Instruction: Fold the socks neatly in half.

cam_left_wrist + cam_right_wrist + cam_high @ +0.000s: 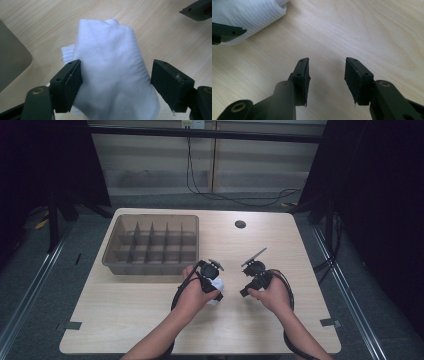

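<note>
A folded white cloth (216, 289) with a ribbed weave lies on the wooden table (125, 315), just under my left hand. In the left gripper view the cloth (112, 62) sits between the jaws of my left gripper (116, 67). The left pad rests against it and the right pad stands a sliver off, so the jaws are open around it. My right gripper (248, 287) hovers to the right of the cloth. Its jaws (327, 62) are open over bare wood. The cloth (247, 15) and a left jaw tip (224, 32) show at that view's upper left.
A grey tray (111, 247) divided into several compartments stands at the table's back left. A dark round hole (240, 224) sits in the tabletop at the back centre. Cables run across the floor beyond the table's far edge.
</note>
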`<state>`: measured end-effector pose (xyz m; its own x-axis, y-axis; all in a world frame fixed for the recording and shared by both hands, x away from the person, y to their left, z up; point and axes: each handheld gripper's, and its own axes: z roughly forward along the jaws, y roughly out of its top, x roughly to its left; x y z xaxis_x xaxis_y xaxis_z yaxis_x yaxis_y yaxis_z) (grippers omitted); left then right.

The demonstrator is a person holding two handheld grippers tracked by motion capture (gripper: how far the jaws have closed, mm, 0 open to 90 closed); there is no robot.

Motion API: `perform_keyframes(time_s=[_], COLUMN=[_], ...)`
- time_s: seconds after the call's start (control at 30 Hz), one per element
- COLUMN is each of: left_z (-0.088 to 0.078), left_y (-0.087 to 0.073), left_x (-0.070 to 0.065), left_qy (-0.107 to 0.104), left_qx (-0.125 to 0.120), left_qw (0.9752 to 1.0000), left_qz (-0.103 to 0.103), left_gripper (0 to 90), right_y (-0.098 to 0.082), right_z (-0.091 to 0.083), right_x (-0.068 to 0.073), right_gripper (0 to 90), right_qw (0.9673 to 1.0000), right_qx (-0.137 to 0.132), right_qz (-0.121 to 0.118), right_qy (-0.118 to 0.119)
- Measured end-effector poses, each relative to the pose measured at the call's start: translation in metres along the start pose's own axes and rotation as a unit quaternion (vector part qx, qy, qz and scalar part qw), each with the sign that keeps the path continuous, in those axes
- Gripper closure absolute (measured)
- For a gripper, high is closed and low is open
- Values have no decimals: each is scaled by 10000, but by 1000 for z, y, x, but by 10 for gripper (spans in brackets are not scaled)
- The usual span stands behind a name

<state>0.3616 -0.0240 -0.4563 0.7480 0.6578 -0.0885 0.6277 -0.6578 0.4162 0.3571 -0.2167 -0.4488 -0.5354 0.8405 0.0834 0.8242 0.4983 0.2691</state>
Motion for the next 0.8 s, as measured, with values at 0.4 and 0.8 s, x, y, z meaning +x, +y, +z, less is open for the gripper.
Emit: perform_keyframes(time_s=[0.4, 0.8], left_z=[6, 10], left_y=[-5, -15], left_x=[7, 22], left_qy=[137, 213], left_qx=[-22, 376], left_qw=[9999, 9990], left_qz=[52, -66], left_gripper=[224, 373], right_y=[0, 0], right_z=[1, 3], right_x=[0, -1], right_gripper=[551, 500], right_qw=[10000, 10000], right_qx=[15, -65], right_qz=[-8, -10], right_qy=[-27, -31])
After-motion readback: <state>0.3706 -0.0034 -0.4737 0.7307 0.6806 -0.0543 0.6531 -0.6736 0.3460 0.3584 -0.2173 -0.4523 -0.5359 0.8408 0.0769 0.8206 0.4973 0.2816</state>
